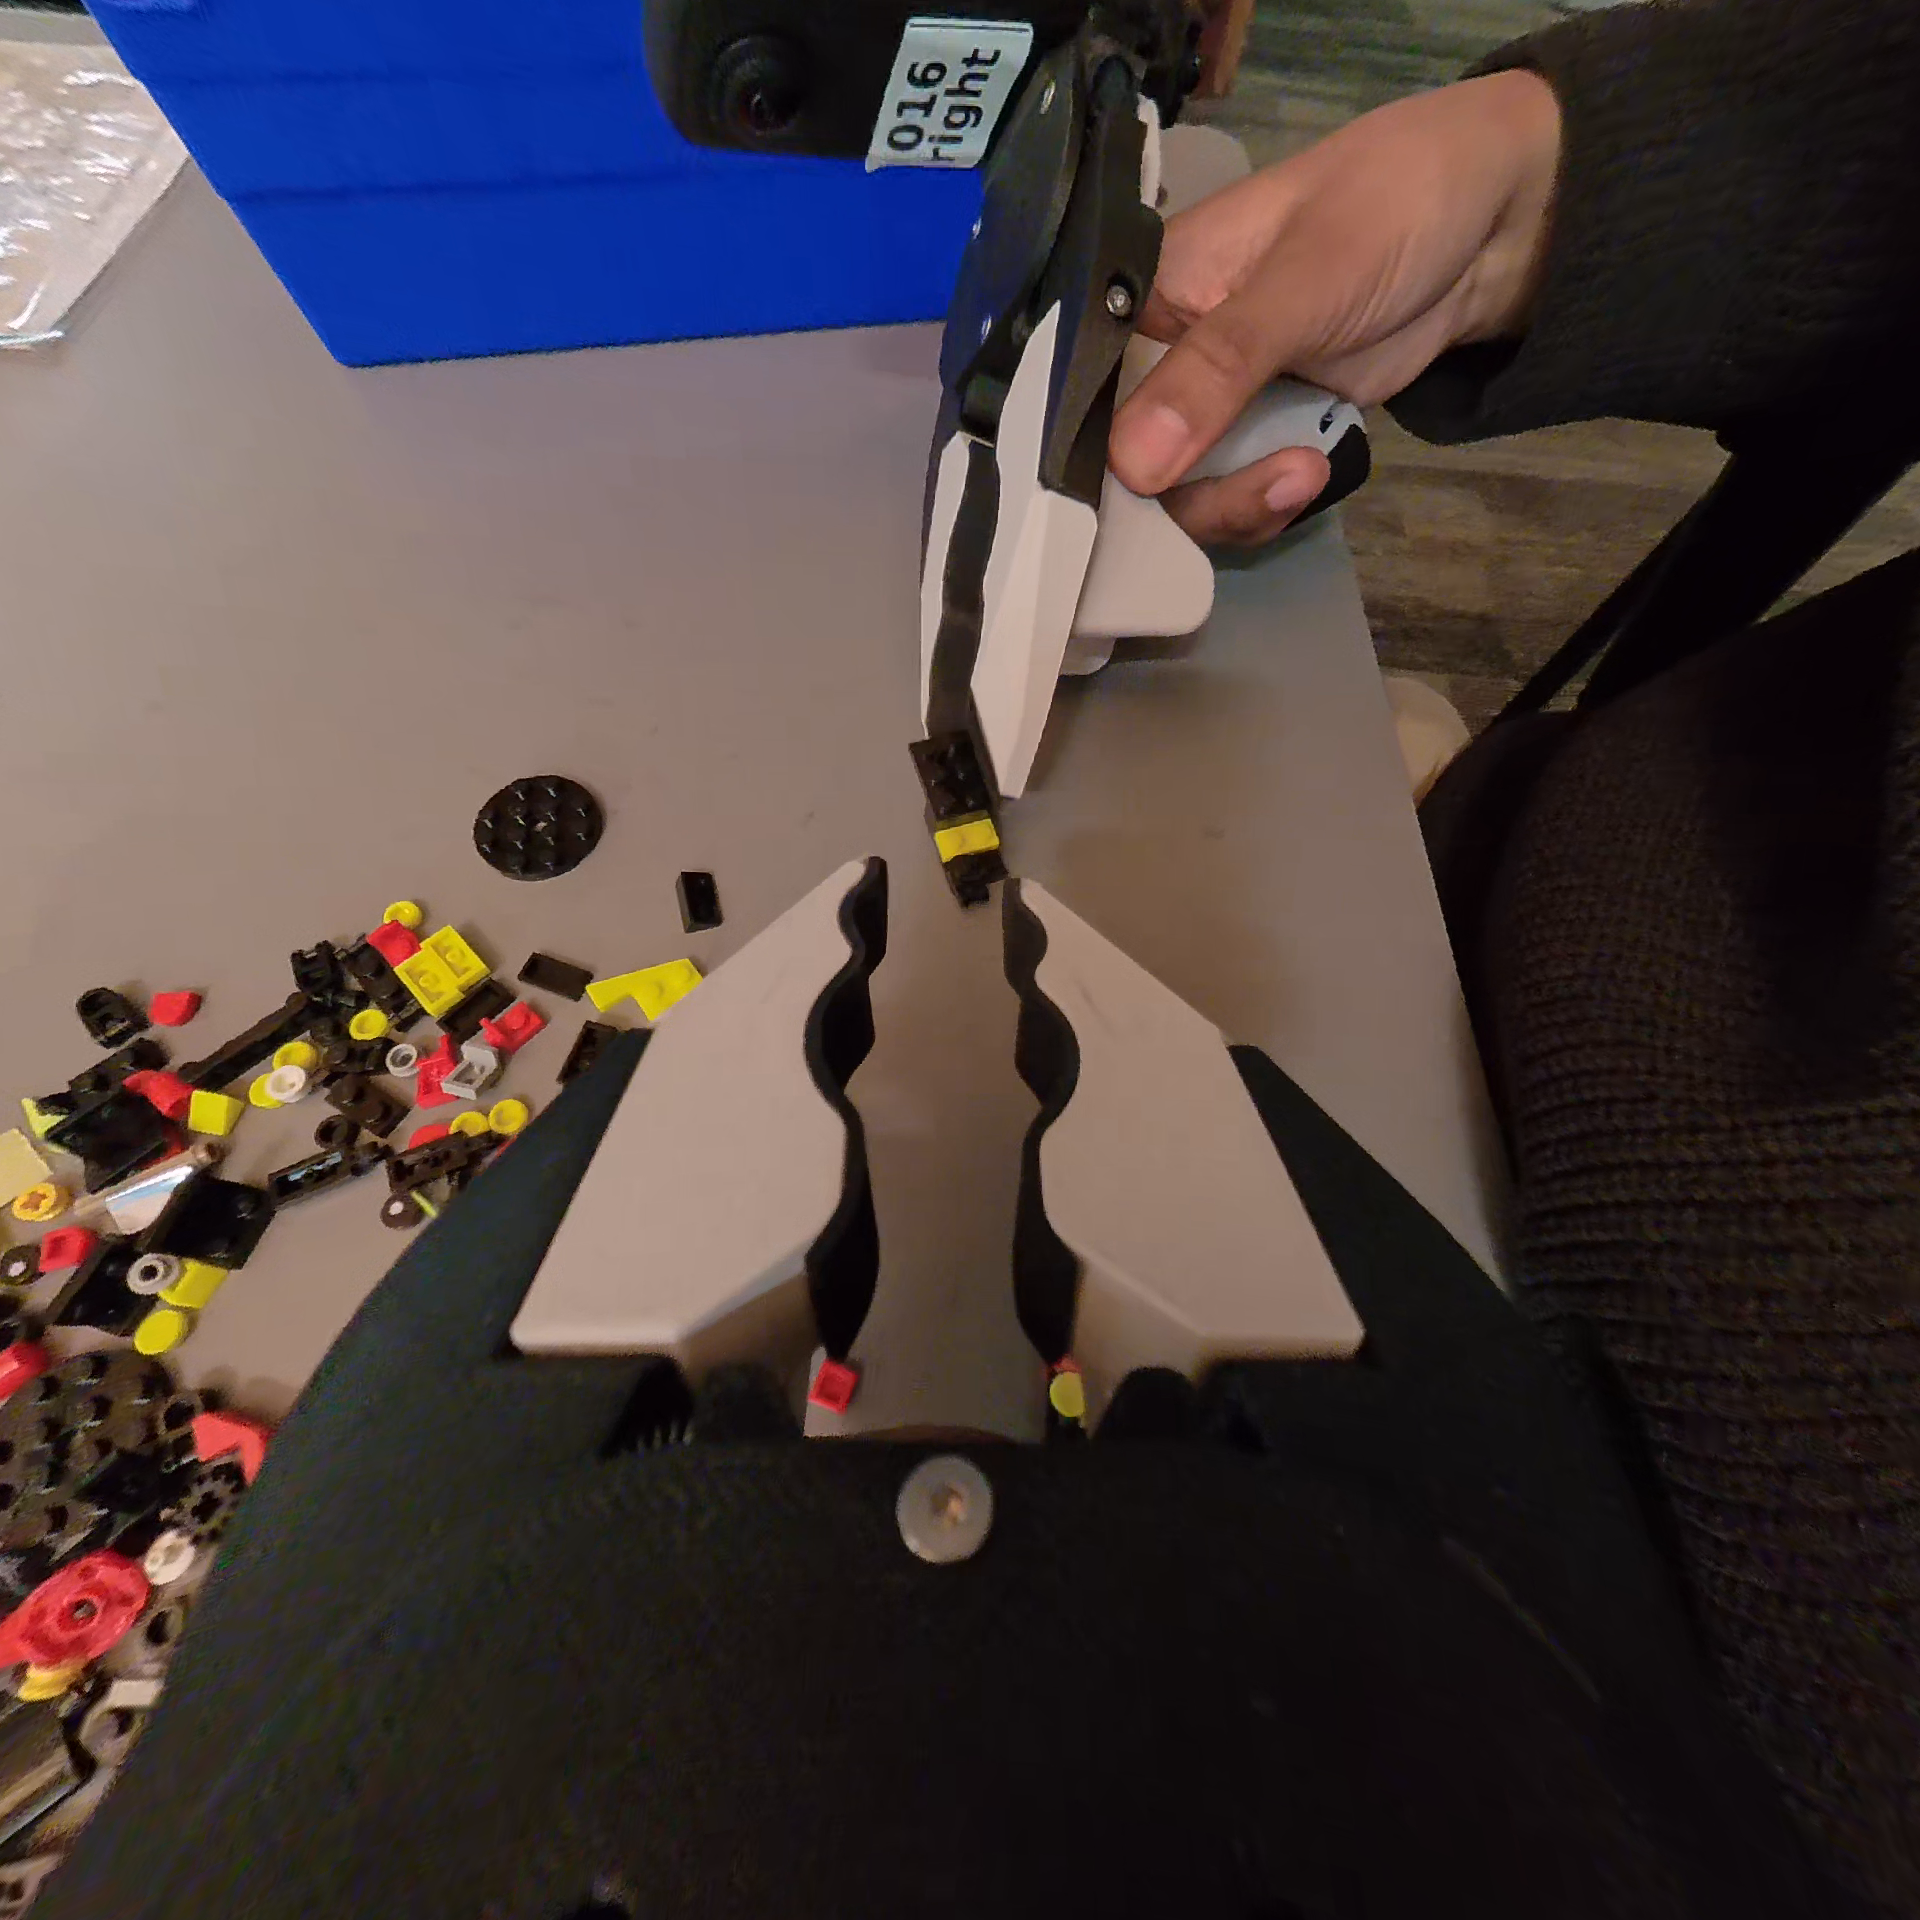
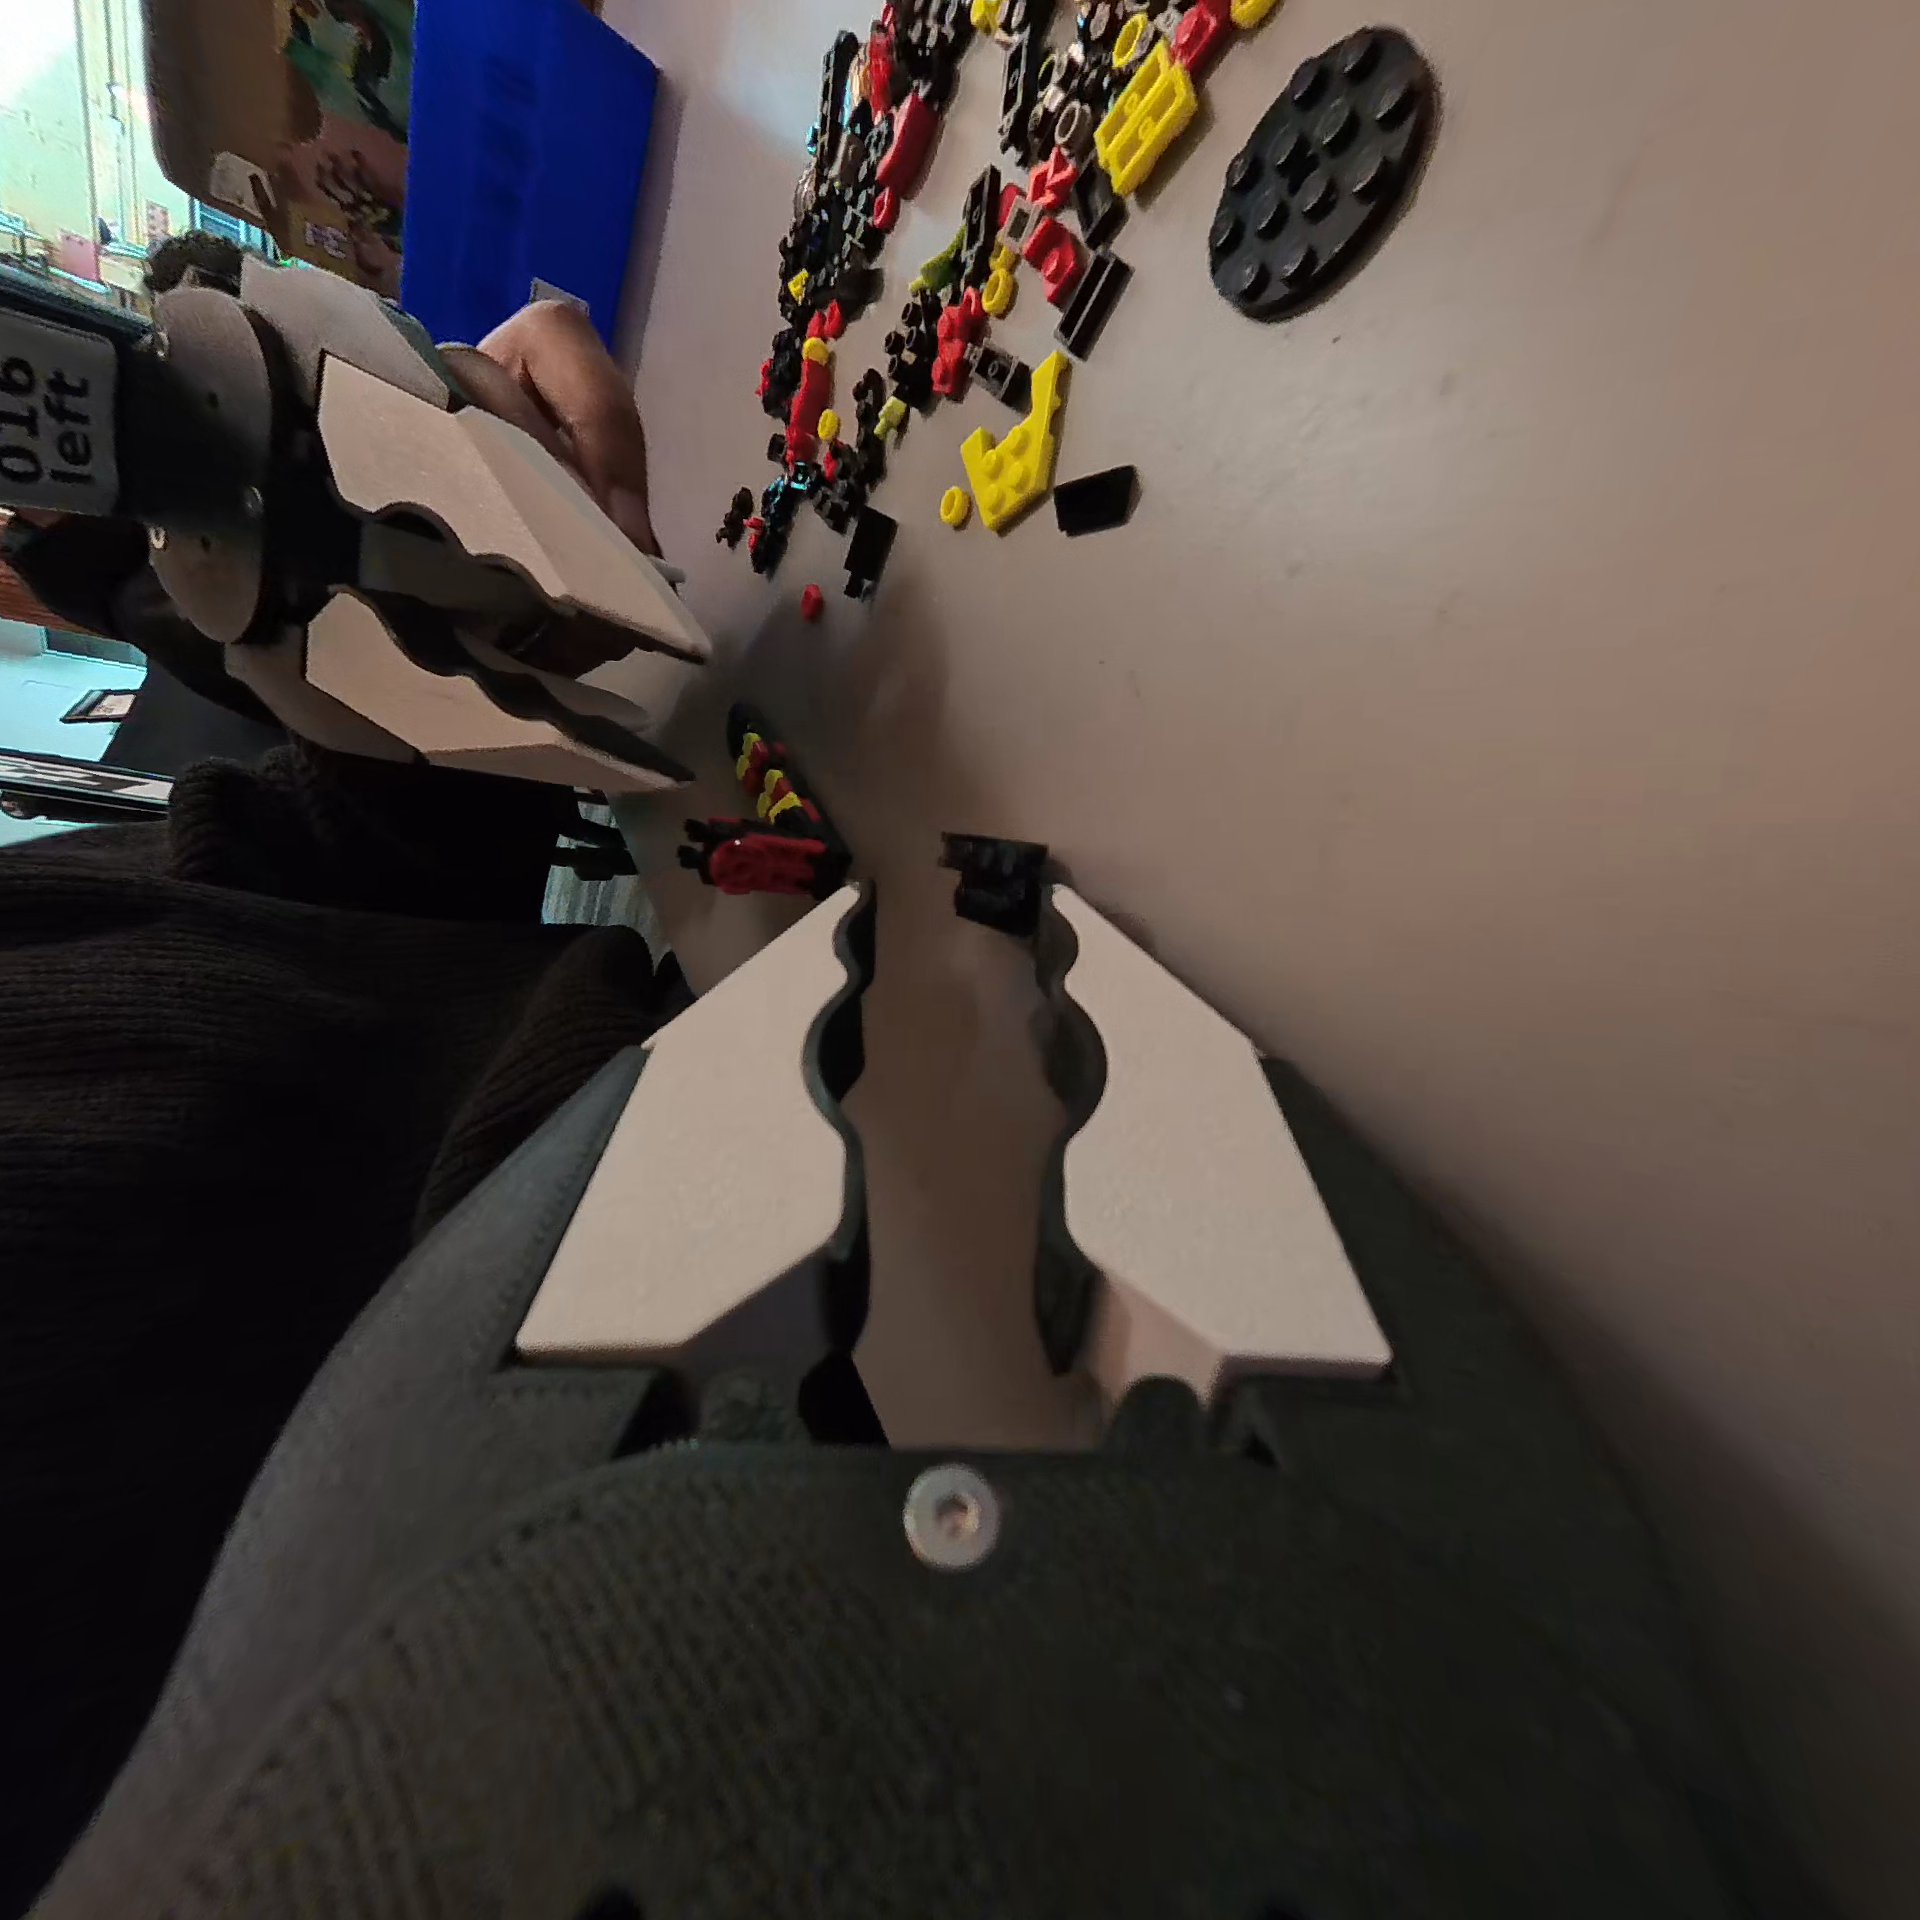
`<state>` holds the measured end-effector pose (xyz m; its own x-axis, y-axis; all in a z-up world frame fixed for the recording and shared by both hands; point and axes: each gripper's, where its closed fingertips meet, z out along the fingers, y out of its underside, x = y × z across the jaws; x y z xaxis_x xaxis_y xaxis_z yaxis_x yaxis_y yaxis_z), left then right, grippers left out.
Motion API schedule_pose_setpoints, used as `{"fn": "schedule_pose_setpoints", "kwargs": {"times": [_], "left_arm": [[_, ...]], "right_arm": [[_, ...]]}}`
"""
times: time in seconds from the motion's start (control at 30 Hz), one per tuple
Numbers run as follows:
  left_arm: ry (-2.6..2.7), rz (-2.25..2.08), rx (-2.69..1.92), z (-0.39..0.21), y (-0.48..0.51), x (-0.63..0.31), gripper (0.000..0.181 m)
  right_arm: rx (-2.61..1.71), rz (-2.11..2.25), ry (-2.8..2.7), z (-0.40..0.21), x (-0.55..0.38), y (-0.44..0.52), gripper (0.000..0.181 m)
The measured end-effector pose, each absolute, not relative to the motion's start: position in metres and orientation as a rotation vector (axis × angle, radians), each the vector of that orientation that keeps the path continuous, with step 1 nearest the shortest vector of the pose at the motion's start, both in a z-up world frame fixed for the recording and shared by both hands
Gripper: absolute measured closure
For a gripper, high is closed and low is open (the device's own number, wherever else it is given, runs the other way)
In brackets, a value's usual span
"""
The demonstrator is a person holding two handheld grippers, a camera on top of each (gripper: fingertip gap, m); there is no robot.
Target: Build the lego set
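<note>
Left tongs (image 1: pixel 945 883): apart | right tongs (image 2: pixel 961 899): apart, beside black-yellow brick stack (image 1: pixel 961 821) | blue bin (image 1: pixel 540 177): contents hidden | table (image 1: pixel 416 582): loose bricks (image 1: pixel 312 1081)

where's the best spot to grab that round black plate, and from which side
Grip the round black plate across its thin rim, coming from above with open tongs straddling its width. It lies flat, studs up, apart from the loose pile, so its edge is probably reachable from any side; the bare side away from the pile seems easiest.

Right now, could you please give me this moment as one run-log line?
left gripper: open, empty | right gripper: open, small black-yellow stack at its tip | loose pieces: spread on table
</note>
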<state>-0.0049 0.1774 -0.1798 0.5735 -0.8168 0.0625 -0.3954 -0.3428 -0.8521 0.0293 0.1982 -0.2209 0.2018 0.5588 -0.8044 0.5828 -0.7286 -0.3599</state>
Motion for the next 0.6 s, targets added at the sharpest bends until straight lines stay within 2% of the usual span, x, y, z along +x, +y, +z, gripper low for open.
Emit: {"fn": "schedule_pose_setpoints", "kwargs": {"times": [0.03,0.4,0.6], "left_arm": [[0.966,-0.617,-1.955,-0.178,0.178,-0.006,0.161],[0.694,-0.549,-1.979,-0.164,0.177,-0.039,0.161],[0.373,-0.54,-2.003,-0.159,0.164,-0.065,0.157]], "right_arm": [[2.418,-1.601,1.149,-0.22,0.03,0.199,0.151],[2.555,-1.52,1.369,-0.214,0.047,0.216,0.145],[2.659,-1.532,1.811,-0.185,0.044,0.226,0.146]]}}
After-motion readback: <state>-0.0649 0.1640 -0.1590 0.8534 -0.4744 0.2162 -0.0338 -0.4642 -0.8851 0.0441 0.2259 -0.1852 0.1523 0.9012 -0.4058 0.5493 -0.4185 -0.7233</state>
